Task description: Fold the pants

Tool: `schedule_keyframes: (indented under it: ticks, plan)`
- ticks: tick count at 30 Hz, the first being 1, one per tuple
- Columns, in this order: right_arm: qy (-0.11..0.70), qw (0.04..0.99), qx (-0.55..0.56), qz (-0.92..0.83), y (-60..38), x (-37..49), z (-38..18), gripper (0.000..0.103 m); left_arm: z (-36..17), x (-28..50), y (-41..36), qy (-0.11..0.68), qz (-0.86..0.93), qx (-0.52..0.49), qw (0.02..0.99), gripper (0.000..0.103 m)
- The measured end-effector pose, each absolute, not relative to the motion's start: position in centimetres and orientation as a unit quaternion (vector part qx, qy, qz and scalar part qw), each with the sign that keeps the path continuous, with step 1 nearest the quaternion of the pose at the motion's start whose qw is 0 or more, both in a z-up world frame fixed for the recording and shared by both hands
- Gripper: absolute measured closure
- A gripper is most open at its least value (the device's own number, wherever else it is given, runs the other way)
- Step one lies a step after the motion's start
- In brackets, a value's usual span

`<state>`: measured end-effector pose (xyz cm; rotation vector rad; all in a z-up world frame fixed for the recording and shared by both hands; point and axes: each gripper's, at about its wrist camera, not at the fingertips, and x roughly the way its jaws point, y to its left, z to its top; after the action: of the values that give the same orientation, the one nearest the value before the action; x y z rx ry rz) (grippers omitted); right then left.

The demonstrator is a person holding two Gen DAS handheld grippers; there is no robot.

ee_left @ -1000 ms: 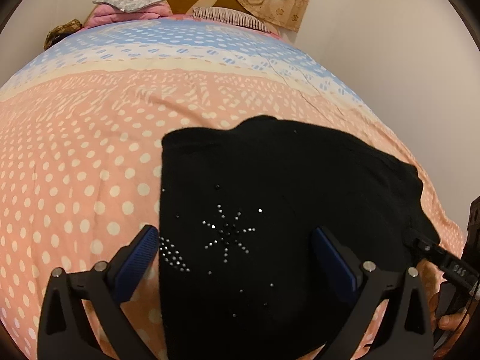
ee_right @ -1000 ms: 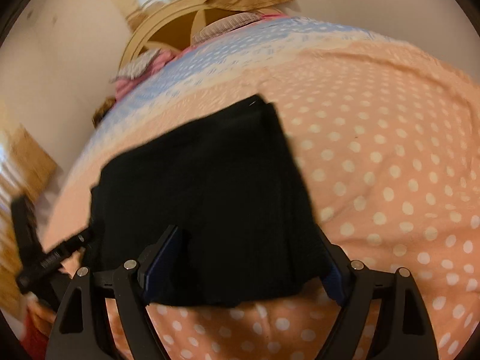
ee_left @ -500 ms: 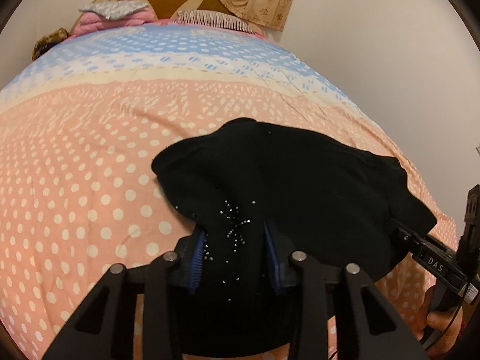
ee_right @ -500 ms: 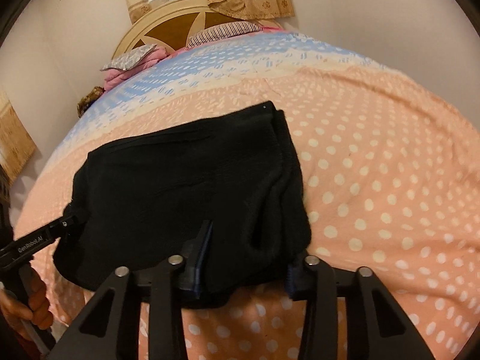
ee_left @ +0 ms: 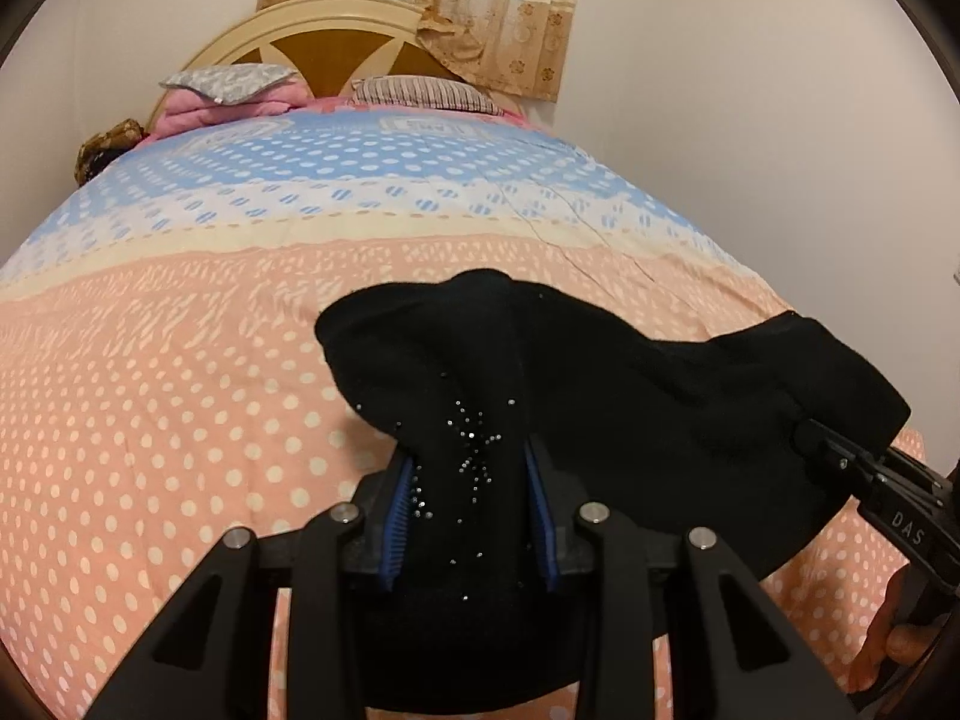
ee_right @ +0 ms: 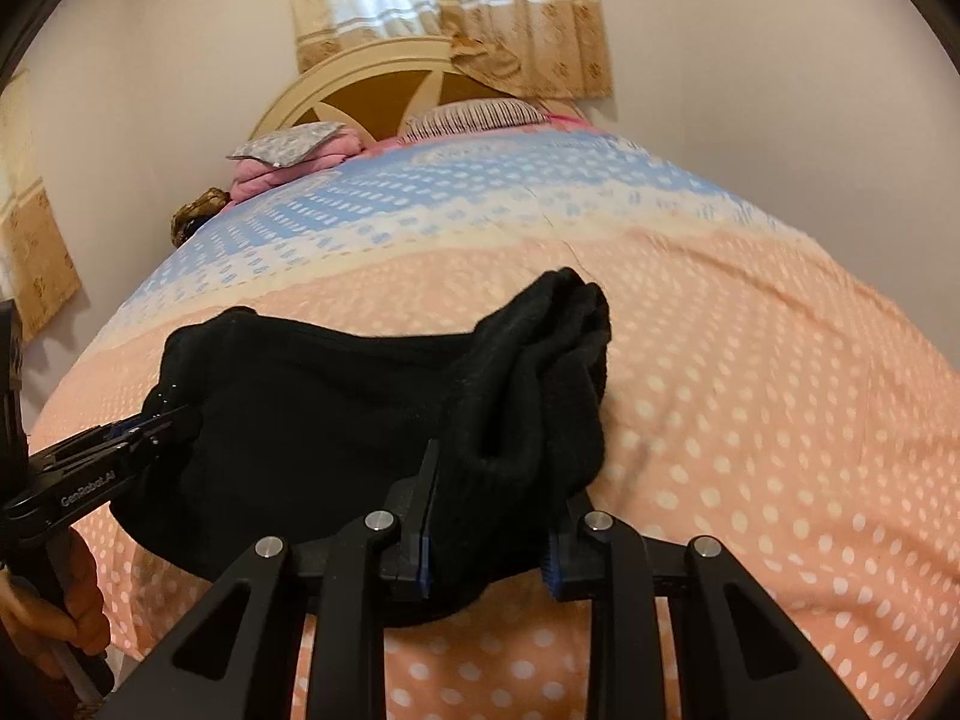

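The black pants point(ee_left: 630, 396), folded and with small rhinestones on one part, are on the polka-dot bed. My left gripper point(ee_left: 471, 516) is shut on the near edge with the rhinestones and holds it bunched and raised. My right gripper point(ee_right: 489, 522) is shut on the other near corner of the pants point(ee_right: 336, 396), which is also bunched up. Each gripper shows in the other's view, the right gripper point(ee_left: 840, 456) at the pants' right edge and the left gripper point(ee_right: 144, 426) at their left edge. The cloth between them sags.
The bed cover point(ee_left: 180, 396) is pink with white dots, blue farther away. Pillows point(ee_left: 420, 93) and a pink folded blanket point(ee_left: 222, 105) lie by the headboard point(ee_left: 336, 42). A wall runs along the right side of the bed.
Both grippers went from open around the near edge of the pants to shut on it. They have since lifted the cloth, which now bunches and rises off the bed.
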<state>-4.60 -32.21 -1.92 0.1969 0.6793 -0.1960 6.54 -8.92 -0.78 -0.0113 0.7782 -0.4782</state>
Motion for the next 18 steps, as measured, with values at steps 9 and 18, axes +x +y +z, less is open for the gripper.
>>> schedule_keyframes:
  ticks: [9,18]
  plan:
    - [0.325,0.938,0.094,-0.074,-29.7,-3.0,-0.7,0.076,-0.3,8.0,-6.1,0.368,-0.212,-0.029,0.905,0.069]
    - [0.313,0.947,0.066,-0.034,-25.0,0.3,0.9,0.076,0.4,9.9,-1.7,0.353,-0.174,-0.05,0.918,0.069]
